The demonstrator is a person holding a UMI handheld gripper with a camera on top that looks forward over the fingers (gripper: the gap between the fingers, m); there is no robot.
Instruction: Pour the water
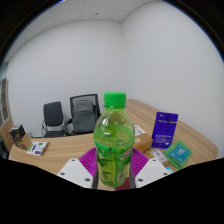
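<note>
Gripper view shows the gripper pinching a green bottle with a green cap, upright between its purple pads and blocking the middle of the worktop. Beyond lie a purple box, a teal packet and a booklet. Two black chairs stand by white walls; no writing is legible

The gripper has two light grey fingers, one at about 7 o'clock and one at about 5 o'clock. Each finger carries a magenta pad on its inner face.
</note>
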